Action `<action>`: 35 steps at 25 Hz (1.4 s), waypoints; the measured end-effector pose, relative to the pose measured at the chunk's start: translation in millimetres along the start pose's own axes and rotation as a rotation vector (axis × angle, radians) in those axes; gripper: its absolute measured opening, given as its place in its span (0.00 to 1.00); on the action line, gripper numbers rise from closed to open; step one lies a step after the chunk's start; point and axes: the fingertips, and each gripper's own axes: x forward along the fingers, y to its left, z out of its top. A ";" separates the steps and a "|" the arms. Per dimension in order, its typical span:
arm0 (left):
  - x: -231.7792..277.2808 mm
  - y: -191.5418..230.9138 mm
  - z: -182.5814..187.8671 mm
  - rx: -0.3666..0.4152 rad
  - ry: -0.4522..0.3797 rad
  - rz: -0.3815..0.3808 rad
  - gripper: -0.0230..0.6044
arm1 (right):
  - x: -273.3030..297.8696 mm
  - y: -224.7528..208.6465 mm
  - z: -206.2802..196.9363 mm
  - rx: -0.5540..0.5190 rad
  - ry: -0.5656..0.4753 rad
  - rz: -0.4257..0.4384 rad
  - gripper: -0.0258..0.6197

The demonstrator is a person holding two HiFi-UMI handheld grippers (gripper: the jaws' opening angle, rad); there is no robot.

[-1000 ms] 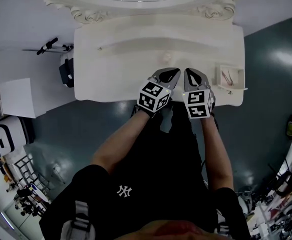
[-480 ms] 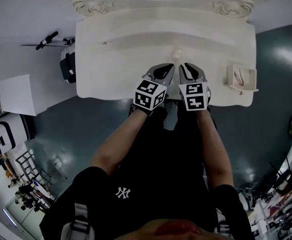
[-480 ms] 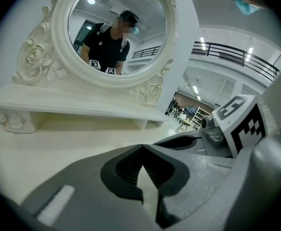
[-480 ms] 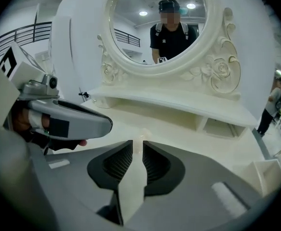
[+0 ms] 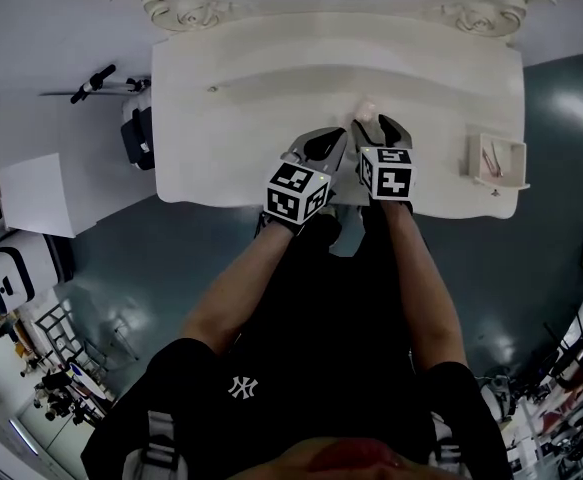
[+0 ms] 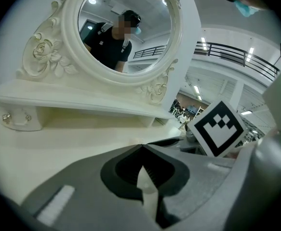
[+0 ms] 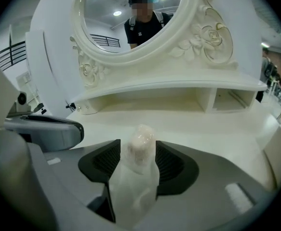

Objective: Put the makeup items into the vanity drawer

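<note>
Near the centre of the tabletop (image 5: 231, 138), before the mirror's shelf (image 7: 169, 88), the plastic-wrapped pale makeup item (image 7: 138, 172) stands between the right tongs (image 7: 139, 144). Their jaws have just been opening and stand wide on either side of it. The left tongs (image 6: 140, 147), tips together and empty, lie just beside. An open drawer (image 5: 495, 160) sits at far right.

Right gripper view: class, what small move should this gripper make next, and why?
Probably close the right gripper on the wrapped makeup item. Its fingers have just been opening and stand apart, with the item between them on the vanity top and apparently not yet squeezed, so a grip seems needed before lifting.
</note>
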 end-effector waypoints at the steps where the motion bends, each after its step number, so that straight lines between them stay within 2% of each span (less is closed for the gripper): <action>1: -0.1 1.4 -0.3 0.001 0.000 0.000 0.04 | 3.0 -0.7 -0.3 0.011 0.006 -0.003 0.43; 4: -1.3 3.8 0.1 0.005 -0.001 -0.001 0.04 | 10.8 -1.6 -4.5 0.024 0.040 -0.013 0.42; 6: -2.2 4.7 1.0 0.007 -0.004 -0.002 0.04 | 13.6 -2.6 -8.0 0.027 0.059 -0.018 0.34; 8: -2.8 5.6 2.1 0.008 -0.006 -0.004 0.04 | 14.1 -3.7 -8.8 0.031 0.063 -0.020 0.32; 13: -4.0 0.8 5.8 0.012 -0.007 -0.021 0.04 | 2.3 -5.0 -4.8 0.039 0.043 -0.016 0.30; 19: 0.6 -24.0 16.2 0.033 -0.008 -0.076 0.04 | -35.7 -18.1 3.5 0.043 0.001 -0.049 0.30; 25: 8.8 -60.7 26.9 0.061 -0.003 -0.143 0.04 | -83.3 -48.5 5.9 0.066 -0.038 -0.122 0.30; 35: 41.4 -136.0 45.2 0.124 0.006 -0.272 0.04 | -159.8 -131.0 -1.6 0.159 -0.100 -0.283 0.30</action>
